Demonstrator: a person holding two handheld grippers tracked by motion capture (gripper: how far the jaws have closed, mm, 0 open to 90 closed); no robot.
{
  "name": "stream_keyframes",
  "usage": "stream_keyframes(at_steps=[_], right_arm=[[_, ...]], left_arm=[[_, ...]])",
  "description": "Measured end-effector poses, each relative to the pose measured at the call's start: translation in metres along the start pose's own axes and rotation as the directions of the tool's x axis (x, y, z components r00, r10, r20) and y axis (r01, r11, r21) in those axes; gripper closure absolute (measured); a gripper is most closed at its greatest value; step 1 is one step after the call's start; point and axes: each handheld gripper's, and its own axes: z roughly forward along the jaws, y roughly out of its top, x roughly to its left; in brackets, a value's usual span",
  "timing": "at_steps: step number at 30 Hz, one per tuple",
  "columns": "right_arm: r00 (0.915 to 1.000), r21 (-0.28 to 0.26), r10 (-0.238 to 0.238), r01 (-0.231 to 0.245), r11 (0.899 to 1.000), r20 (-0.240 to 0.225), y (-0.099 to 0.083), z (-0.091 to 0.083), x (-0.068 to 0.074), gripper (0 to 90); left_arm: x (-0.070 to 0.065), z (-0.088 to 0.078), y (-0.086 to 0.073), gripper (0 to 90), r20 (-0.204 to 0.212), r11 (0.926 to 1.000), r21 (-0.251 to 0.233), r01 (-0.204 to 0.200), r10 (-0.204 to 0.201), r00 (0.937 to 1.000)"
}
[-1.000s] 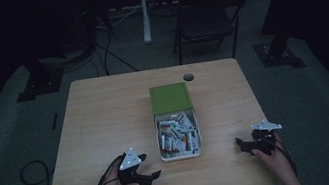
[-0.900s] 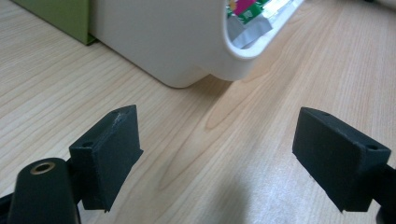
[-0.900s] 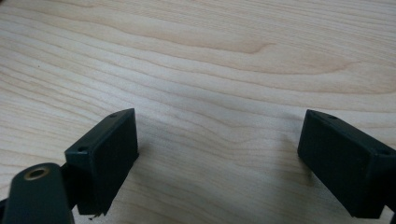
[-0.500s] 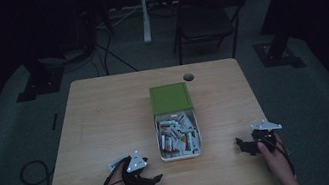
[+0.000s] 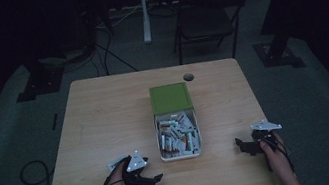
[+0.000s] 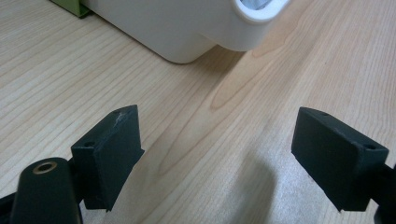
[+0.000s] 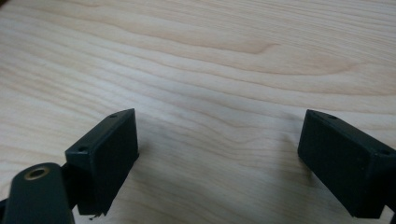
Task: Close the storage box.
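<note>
A white box (image 5: 179,138) full of batteries sits mid-table, and a green lid or box (image 5: 169,97) lies against its far end. My left gripper (image 5: 156,180) rests on the table near the front edge, left of the white box, jaws open and empty. In the left gripper view the left gripper (image 6: 217,154) faces a corner of the white box (image 6: 182,28) across bare wood. My right gripper (image 5: 240,145) rests to the right of the box, pointing left. The right gripper (image 7: 219,158) stands open over bare tabletop with nothing between its jaws.
The wooden table (image 5: 106,122) has a round cable hole (image 5: 188,77) near its far edge. Behind the table stand a dark folding chair (image 5: 206,19) and a white stand (image 5: 143,10). Cables lie on the floor at the left.
The left hand shifted slightly with its gripper near the front edge. The right gripper and the boxes stay where they were.
</note>
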Motion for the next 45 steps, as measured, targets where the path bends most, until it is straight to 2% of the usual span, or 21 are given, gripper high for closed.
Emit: stream_keyframes(at_steps=[3,7,8,10,15,17,19,23,27,31,36,39,41,45], right_arm=[[0.9998,0.000,-0.015,0.015,1.000,-0.012,-0.001,-0.001,0.002,11.7],[0.9978,0.002,-0.043,0.044,0.999,-0.051,-0.001,-0.001,0.004,11.7],[0.9947,0.001,-0.050,0.050,0.999,-0.090,0.000,-0.002,0.006,11.7],[0.9891,-0.004,-0.057,0.057,0.998,-0.136,0.000,-0.004,0.010,11.7],[0.9763,-0.013,-0.097,0.096,0.995,-0.193,0.004,-0.005,0.021,11.7],[0.9691,-0.010,-0.138,0.139,0.990,-0.205,0.005,-0.006,0.027,11.7],[0.9641,-0.009,-0.145,0.147,0.989,-0.222,0.006,-0.006,0.031,11.7],[0.9463,-0.032,-0.170,0.168,0.985,-0.275,0.010,-0.008,0.038,11.7],[0.9348,-0.044,-0.183,0.178,0.983,-0.304,0.014,-0.010,0.045,11.6],[0.9217,-0.080,-0.204,0.187,0.979,-0.330,0.018,-0.013,0.051,11.7],[0.8881,-0.142,-0.258,0.220,0.965,-0.380,0.026,-0.018,0.058,11.6],[0.8807,-0.164,-0.273,0.225,0.960,-0.387,0.029,-0.018,0.062,11.7],[0.8743,-0.175,-0.268,0.213,0.961,-0.405,0.032,-0.018,0.064,11.7],[0.8688,-0.195,-0.243,0.174,0.965,-0.431,0.035,-0.017,0.065,11.7]], left_arm=[[0.001,0.000,0.001,16.7,0.004,1.0000,-0.005,0.001,-0.001,1.0000],[0.003,-0.004,0.002,16.7,-0.006,0.9999,-0.016,0.003,-0.003,1.0000],[0.003,-0.004,0.002,16.7,-0.006,0.9998,-0.020,0.003,-0.003,1.0000],[0.004,-0.005,0.003,16.6,0.003,0.9995,-0.029,0.009,-0.009,1.0000],[0.008,-0.005,0.006,16.7,-0.004,0.9994,-0.034,0.008,-0.008,1.0000],[0.008,-0.006,0.008,16.7,-0.002,0.9989,-0.047,0.010,-0.011,0.9999],[0.008,-0.008,0.010,16.7,-0.002,0.9986,-0.053,0.006,-0.006,1.0000],[0.010,-0.010,0.013,16.7,-0.009,0.9980,-0.063,0.002,-0.002,1.0000],[0.012,-0.011,0.017,16.7,-0.010,0.9969,-0.079,0.005,-0.006,0.9999],[0.013,-0.012,0.021,16.7,-0.010,0.9954,-0.096,-0.007,0.006,0.9999],[0.012,-0.014,0.025,16.7,-0.012,0.9919,-0.126,-0.017,0.016,0.9998],[0.014,-0.016,0.028,16.6,-0.022,0.9902,-0.137,-0.027,0.024,0.9995],[0.014,-0.017,0.030,16.6,-0.024,0.9888,-0.147,-0.028,0.025,0.9994],[0.015,-0.017,0.032,16.6,-0.029,0.9864,-0.162,-0.031,0.026,0.9992]])
